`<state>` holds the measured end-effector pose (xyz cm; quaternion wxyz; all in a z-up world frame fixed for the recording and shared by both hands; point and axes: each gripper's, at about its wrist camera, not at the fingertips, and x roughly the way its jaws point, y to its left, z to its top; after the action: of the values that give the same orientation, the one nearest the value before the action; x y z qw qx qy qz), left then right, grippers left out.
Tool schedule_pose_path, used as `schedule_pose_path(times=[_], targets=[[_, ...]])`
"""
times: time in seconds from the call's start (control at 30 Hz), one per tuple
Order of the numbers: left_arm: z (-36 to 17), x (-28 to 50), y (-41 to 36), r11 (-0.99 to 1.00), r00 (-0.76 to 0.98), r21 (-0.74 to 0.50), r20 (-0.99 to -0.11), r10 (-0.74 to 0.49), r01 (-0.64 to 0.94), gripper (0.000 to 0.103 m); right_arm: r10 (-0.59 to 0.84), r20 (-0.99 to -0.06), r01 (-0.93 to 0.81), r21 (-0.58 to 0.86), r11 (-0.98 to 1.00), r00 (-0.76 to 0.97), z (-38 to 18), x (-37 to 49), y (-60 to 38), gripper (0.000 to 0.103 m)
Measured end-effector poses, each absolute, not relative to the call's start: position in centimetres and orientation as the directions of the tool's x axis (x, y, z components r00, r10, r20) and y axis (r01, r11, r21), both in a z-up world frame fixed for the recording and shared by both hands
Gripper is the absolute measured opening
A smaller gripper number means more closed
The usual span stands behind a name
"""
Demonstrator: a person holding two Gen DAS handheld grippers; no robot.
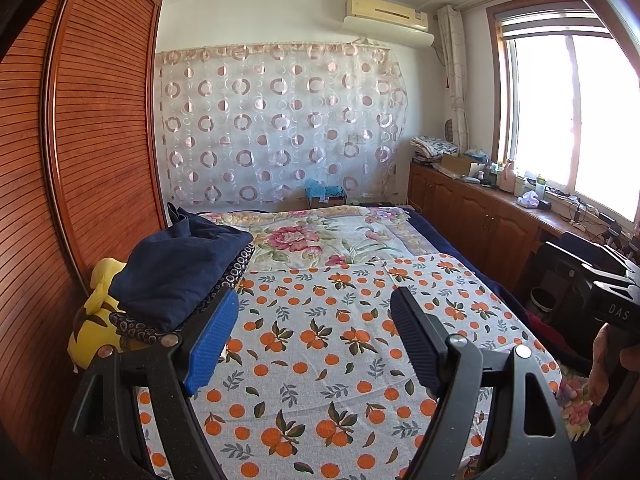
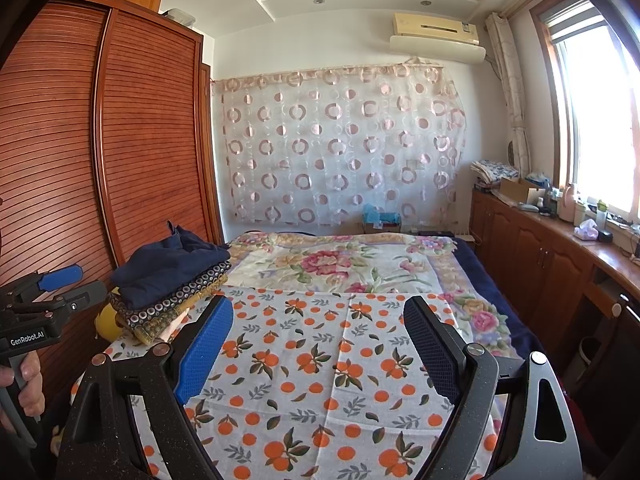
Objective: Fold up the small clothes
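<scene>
A stack of folded clothes lies at the bed's left side: a navy garment (image 1: 176, 272) on top, a dark circle-patterned one (image 1: 236, 268) under it. The right wrist view shows the same navy garment (image 2: 168, 272) and patterned layers (image 2: 176, 304). My left gripper (image 1: 314, 308) is open and empty above the orange-print cloth (image 1: 332, 360), just right of the stack. My right gripper (image 2: 320, 316) is open and empty above the same cloth (image 2: 320, 380). The left gripper also shows from the side in the right wrist view (image 2: 52, 284), held in a hand.
A yellow plush toy (image 1: 94, 320) sits beside the stack against the wooden wardrobe (image 1: 80, 140). A floral blanket (image 1: 320, 240) covers the far bed. A low cabinet (image 1: 480, 208) with clutter runs under the window on the right. The right gripper's body (image 1: 600, 292) shows at the edge.
</scene>
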<state>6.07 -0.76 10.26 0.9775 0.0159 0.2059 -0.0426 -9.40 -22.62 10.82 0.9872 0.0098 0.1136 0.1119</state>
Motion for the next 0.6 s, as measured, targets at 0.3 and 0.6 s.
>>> schedule_pose_path(times=[0.3, 0.6], targets=[[10.26, 6.08, -0.71, 0.996, 0.912, 0.015, -0.403, -0.077, 0.091, 0.079, 0.226, -0.222, -0.221, 0.045, 0.974, 0.949, 10.78, -9.39, -22.72, 0.089], [10.28, 6.06, -0.76, 0.996, 0.912, 0.014, -0.403, -0.078, 0.091, 0.079, 0.226, -0.221, -0.222, 0.045, 0.974, 0.949, 10.77, -9.32, -22.87, 0.089]])
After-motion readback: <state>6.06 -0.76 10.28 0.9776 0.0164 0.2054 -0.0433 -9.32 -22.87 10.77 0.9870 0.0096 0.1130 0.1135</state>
